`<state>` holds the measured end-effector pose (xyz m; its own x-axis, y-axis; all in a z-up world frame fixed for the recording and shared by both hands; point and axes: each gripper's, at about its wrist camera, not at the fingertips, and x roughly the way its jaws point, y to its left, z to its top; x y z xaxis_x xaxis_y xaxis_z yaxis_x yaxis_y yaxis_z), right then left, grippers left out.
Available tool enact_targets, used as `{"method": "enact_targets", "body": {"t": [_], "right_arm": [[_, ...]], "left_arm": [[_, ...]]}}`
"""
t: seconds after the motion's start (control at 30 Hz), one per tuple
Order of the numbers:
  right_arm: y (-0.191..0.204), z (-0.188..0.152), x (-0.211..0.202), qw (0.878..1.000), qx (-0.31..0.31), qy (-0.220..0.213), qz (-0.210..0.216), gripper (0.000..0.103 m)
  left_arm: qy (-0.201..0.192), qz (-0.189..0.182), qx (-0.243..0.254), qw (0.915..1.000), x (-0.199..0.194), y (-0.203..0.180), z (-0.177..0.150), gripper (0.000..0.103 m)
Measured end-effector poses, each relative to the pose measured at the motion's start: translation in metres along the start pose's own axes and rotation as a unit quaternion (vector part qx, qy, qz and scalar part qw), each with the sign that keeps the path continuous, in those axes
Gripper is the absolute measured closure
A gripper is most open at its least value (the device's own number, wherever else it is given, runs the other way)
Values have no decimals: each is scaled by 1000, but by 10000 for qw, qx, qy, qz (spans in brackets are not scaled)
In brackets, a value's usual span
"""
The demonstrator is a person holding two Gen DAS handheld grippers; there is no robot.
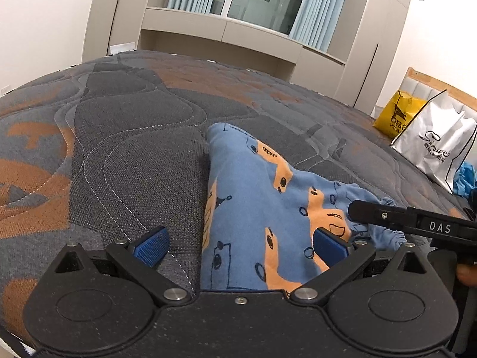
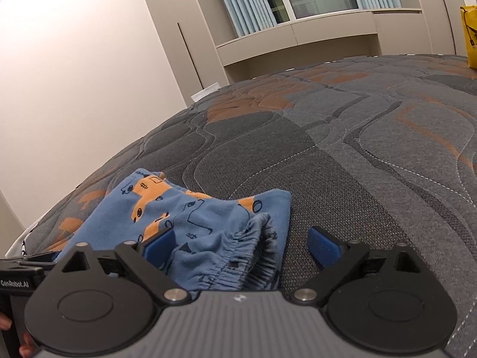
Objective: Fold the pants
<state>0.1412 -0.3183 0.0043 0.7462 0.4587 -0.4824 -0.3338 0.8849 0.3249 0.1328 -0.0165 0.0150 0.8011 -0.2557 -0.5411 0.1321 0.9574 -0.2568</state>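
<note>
Blue pants (image 1: 256,208) lie part-folded, lower centre on mattress (image 1: 125,137) (waistband bunched); final fold remains, approx. Left gripper (image 1: 241,246) and right gripper (image 2: 241,246): jaws spread, nothing pinched.

Both wrist cameras sit low over the bed (image 1: 134,149), close behind their own fingers, angled slightly down and facing the window (image 1: 253,0) across the mattress. The left view has the pants (image 1: 253,208) just right of centre; the right view has them left. Both share the pants, bed and window.
</note>
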Motion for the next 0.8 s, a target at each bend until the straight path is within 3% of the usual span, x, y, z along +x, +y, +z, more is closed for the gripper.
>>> {"method": "enact_targets", "body": {"t": [0.13, 0.37, 0.57, 0.8], "right_arm": [[2, -1, -4, 9998, 151, 4, 88, 22], [2, -5, -7, 9996, 269, 14, 51, 30], [0, -7, -9, 9992, 395, -19, 88, 39], [-7, -10, -12, 9978, 646, -141, 90, 58]], "left_arm": [[90, 20, 8, 10000, 0, 0, 2, 1], [35, -158, -113, 9998, -5, 4, 3, 3], [-42, -278, -162, 9995, -10, 6, 3, 13], [-162, -349, -191, 9991, -15, 8, 5, 27]]}}
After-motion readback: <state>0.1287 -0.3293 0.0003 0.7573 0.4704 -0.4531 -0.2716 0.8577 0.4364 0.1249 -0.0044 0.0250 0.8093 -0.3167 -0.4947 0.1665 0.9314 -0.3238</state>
